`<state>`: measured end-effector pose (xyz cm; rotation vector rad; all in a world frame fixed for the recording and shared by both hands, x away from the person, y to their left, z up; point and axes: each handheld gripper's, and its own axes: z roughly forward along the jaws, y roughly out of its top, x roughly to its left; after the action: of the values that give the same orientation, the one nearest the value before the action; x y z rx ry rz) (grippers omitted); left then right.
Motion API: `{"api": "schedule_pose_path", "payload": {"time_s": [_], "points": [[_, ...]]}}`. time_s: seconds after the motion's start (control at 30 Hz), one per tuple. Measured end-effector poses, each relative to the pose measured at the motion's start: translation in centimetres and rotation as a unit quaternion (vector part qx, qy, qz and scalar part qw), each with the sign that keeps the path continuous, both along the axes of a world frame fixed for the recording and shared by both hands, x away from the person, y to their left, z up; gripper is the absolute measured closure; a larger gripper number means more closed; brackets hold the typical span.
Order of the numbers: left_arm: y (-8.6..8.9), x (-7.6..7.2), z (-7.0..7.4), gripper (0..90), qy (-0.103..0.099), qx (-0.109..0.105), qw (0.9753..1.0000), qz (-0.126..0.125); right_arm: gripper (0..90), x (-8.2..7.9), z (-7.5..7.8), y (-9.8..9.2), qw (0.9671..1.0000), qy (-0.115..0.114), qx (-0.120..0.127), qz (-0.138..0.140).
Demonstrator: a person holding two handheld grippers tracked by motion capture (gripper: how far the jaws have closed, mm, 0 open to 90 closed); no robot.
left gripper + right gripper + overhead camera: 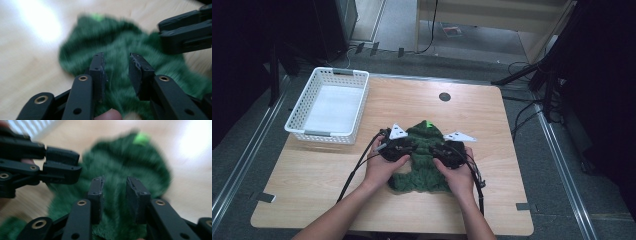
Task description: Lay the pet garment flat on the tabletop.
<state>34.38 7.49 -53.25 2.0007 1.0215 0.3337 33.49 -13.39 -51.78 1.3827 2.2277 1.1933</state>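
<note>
As 2 open grippers hover, green knit [424, 160], table edge [392, 227] near

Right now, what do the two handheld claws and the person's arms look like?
Both are black. The left claw and right claw each have two flat rectangular pads on jointed black links with brass-coloured rivets. From the high view, each carries a pale grey three-cornered plate on top and trails a black cable. The forearms are bare, with no sleeves in sight.
</note>
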Motion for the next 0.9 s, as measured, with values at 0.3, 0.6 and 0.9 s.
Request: {"api": "schedule_pose_path", "payload": {"time_s": [0.3,0.6,0.9], "points": [[0.1,0.7,-1.1,66.3,0.015,0.031,0.9994,0.010,71.0,1.2,-2.4,0.4,0.9996,0.020,-0.008,-0.017],[0.2,2.4,-0.3,61.6,0.002,0.063,0.9978,0.021,61.7,2.8,-2.1,0.6,0.9995,0.018,0.019,-0.020],[1.9,-2.8,1.5,49.2,-0.006,-0.011,0.9999,0.001,56.6,-2.1,1.0,-1.9,0.9983,-0.004,0.050,0.031]]}}
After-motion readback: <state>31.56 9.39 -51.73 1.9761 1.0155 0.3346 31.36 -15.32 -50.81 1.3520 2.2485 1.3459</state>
